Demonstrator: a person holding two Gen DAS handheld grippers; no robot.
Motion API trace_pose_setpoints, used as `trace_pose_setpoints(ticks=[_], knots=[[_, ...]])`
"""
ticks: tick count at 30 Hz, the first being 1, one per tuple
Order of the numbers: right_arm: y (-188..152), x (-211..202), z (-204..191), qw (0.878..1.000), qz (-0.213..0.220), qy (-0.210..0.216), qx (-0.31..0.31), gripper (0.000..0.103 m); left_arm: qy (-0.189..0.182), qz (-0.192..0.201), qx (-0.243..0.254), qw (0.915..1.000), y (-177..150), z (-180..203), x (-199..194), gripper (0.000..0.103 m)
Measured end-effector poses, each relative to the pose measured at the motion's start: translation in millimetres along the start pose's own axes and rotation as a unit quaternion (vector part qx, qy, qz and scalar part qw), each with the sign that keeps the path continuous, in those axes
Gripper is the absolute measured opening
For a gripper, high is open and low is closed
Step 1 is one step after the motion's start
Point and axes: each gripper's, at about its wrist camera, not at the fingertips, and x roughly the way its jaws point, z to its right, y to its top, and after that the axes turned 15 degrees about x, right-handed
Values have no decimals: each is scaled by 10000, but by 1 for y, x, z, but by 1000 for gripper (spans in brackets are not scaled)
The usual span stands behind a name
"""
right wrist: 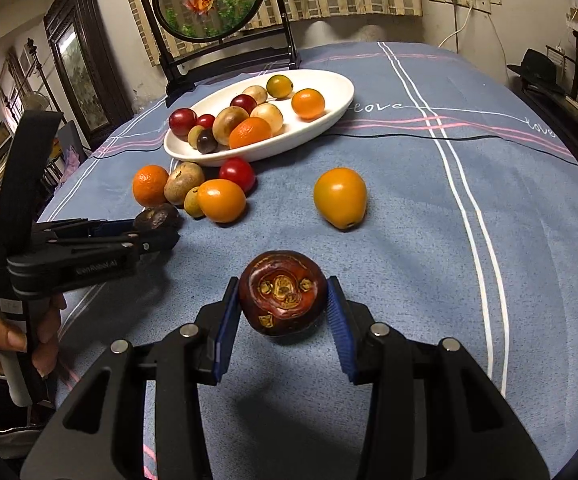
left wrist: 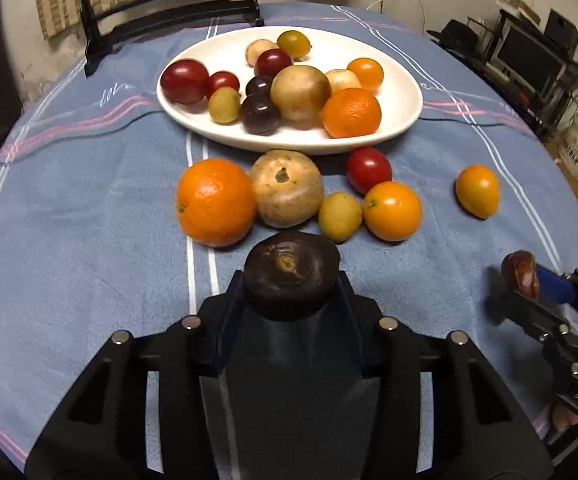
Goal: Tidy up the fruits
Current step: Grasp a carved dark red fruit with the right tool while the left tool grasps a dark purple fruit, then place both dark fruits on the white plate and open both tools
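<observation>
A blue striped cloth (left wrist: 89, 220) covers my worktop, with bare room to the right of the white plate (left wrist: 401, 92) of fruit. My left tongs (left wrist: 291, 280) pinch a dark purple fruit (left wrist: 291, 268) just before the loose cluster around the orange (left wrist: 215, 202). My right tongs (right wrist: 283, 300) pinch a reddish-brown fruit (right wrist: 283, 292), well apart from the yellow fruit (right wrist: 341, 196).

On the worktop (left wrist: 89, 240) the plate (left wrist: 401, 120) lies at the far side with fruit in it. Before its near rim sits a cluster of loose fruit (left wrist: 289, 192); one lone fruit (left wrist: 477, 190) lies well apart to the right.
</observation>
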Motion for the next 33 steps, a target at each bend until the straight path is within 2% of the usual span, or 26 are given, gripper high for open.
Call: trace_pose_setpoints(ticks=[9,16,20,24,27,33], knots=[[2,0,-2,9999,17,-101,7,43,-79,184,-111,9997,-10,-19,-24,45],[23,-16,-17,9992,356,-51,-156,43,-75,532,-63,9985,4,-33,-51,45],[52,-24,-32,9972,663,11,-339,43,-32,735,22,9973,32,-38,-60,45],[84,-13,-47,9953,868,-57,-430,43,83,933,112,9955,64,-43,-58,45],[112,8,-53,9968,756,24,-268,43,27,916,57,9958,92,-52,-44,45],[155,66,-64,9984,429,-275,-231,43,35,680,-25,9977,131,-71,-2,45]])
